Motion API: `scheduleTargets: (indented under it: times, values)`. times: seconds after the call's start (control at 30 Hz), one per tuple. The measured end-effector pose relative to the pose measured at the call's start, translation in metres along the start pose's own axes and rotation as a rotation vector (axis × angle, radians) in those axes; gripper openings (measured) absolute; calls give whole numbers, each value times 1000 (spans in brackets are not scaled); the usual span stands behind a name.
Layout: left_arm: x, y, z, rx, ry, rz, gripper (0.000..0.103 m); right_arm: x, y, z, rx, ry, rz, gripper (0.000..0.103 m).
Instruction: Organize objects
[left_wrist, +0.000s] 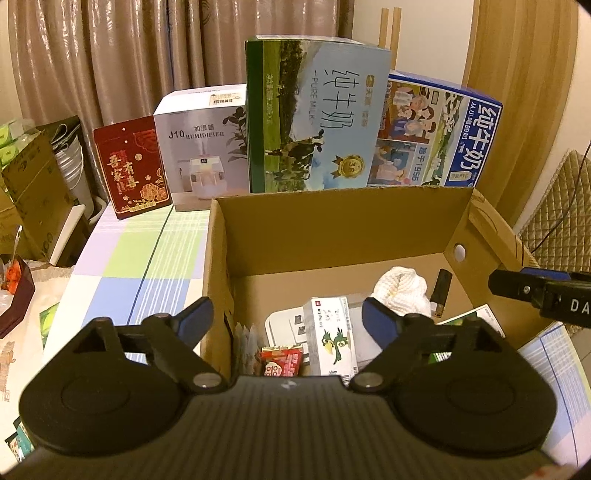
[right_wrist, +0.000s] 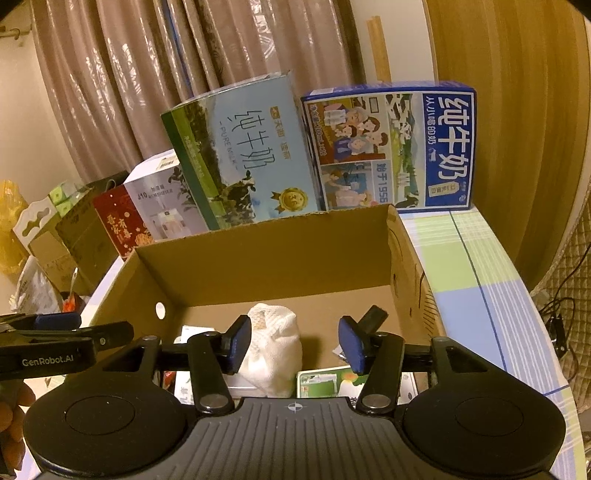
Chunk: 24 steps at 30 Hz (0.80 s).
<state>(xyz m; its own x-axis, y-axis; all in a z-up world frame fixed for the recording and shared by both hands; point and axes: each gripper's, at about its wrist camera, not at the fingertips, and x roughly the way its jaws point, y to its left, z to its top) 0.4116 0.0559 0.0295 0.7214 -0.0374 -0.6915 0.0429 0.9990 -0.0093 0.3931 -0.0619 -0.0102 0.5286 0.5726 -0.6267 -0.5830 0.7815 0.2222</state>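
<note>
An open cardboard box (left_wrist: 332, 229) (right_wrist: 266, 262) stands on the checked tablecloth. Inside lie a crumpled white cloth (left_wrist: 402, 288) (right_wrist: 273, 347), a white carton with a green bird (left_wrist: 334, 339), a red snack packet (left_wrist: 282, 363), a black lighter (left_wrist: 441, 291) (right_wrist: 373, 317) and a green-and-white card (right_wrist: 325, 380). My left gripper (left_wrist: 288, 323) is open and empty above the box's near left wall. My right gripper (right_wrist: 295, 345) is open and empty over the box, its left finger beside the white cloth. Each gripper shows at the edge of the other's view.
Behind the box stand a red gift box (left_wrist: 129, 166), a humidifier box (left_wrist: 203, 147), a green pure-milk carton (left_wrist: 314, 114) (right_wrist: 240, 155) and a blue milk carton (left_wrist: 439, 133) (right_wrist: 391, 147). Cardboard boxes (left_wrist: 33, 188) crowd the left. Curtains hang behind; a quilted chair (left_wrist: 554, 206) is right.
</note>
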Motion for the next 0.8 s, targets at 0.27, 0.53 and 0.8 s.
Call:
scheduleTargets:
  times: [0.27,0.53,0.8]
  values:
    - [-1,1,-1,-4,-4,2,98,-1,-2,-2,-11,8,-20,65]
    - [-13,6,-5,-2,-56,8,102,-10,-9,-4,-12,-11,-57,93]
    - [-33,8,-14,8,-94,70,102,-19,-8,-11,0,-4,-59,98]
